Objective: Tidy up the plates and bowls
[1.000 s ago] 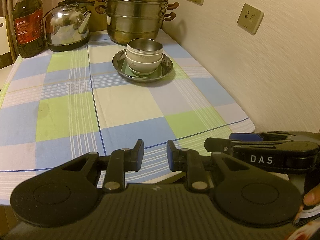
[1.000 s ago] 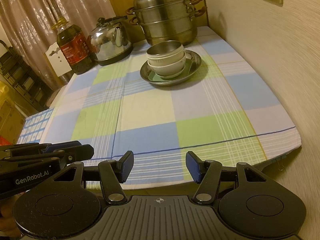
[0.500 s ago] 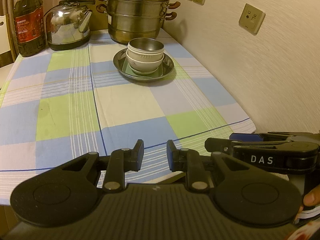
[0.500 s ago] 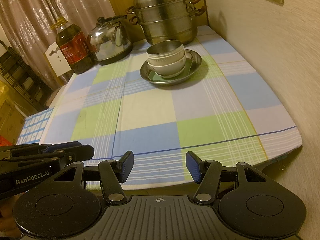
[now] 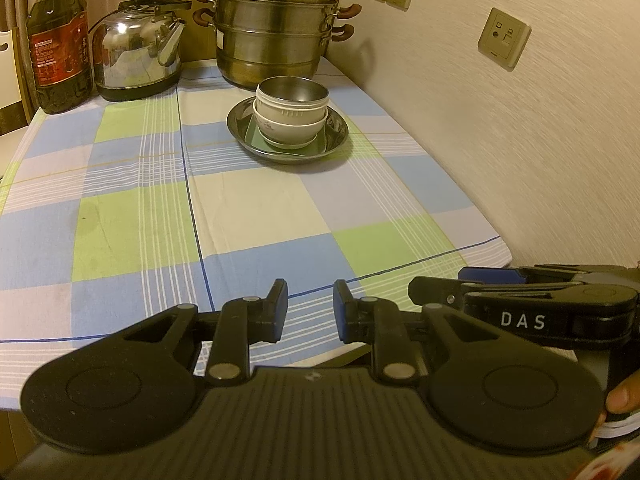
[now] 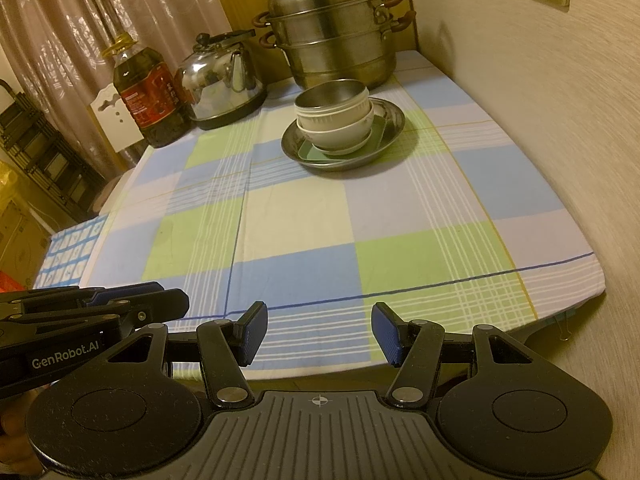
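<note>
A stack stands at the far right of the checked tablecloth: a steel plate (image 5: 336,136) (image 6: 384,142) holds a green square dish (image 5: 250,136) (image 6: 310,152), a white bowl (image 5: 290,128) (image 6: 344,134) and a steel-lined bowl (image 5: 292,94) (image 6: 332,100) on top. My left gripper (image 5: 310,310) hangs over the near table edge, open a little and empty. My right gripper (image 6: 318,334) is open wider and empty, also at the near edge. Each gripper shows in the other's view, the right one (image 5: 436,286) and the left one (image 6: 176,302).
A steel steamer pot (image 5: 276,28) (image 6: 336,28), a kettle (image 5: 138,52) (image 6: 224,76) and an oil bottle (image 5: 58,46) (image 6: 146,96) stand along the back. A wall with sockets (image 5: 504,38) runs along the right side. A shelf rack (image 6: 44,160) stands at left.
Both grippers have shifted very slightly; the stack and other objects have not moved.
</note>
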`<state>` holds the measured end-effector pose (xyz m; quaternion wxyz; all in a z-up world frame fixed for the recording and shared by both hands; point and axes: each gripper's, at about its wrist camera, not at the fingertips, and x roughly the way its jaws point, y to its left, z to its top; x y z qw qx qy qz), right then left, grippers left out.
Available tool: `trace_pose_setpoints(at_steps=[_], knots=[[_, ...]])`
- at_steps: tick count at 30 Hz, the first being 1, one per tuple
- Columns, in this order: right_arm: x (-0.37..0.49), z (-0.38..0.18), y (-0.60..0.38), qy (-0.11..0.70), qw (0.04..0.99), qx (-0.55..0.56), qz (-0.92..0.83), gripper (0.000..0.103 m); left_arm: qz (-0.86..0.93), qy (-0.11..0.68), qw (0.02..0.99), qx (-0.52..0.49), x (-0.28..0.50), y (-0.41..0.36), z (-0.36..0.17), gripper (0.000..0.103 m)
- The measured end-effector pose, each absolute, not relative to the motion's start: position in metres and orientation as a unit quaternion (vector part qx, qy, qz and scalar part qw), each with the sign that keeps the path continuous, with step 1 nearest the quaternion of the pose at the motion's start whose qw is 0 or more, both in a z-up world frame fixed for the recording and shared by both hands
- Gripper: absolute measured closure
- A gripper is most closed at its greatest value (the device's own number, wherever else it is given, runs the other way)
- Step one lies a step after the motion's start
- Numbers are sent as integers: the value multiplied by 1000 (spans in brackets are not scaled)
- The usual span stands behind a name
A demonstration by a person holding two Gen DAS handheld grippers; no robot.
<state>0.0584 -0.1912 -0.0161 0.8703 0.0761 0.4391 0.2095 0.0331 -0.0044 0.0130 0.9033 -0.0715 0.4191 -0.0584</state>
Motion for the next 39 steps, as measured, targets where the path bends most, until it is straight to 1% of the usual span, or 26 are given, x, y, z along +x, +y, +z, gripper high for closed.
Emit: trace_pose_setpoints(at_steps=[37,38,39], knots=[[57,-14,-188,438,871,74,211,45,-56,417,904,-71,32,-4,15,82],[57,-14,-188,438,871,74,212,45,-55,418,904,-72,32,-4,16,82],[57,-14,-187,438,870,74,212,45,-54,419,904,-73,32,-4,17,80]])
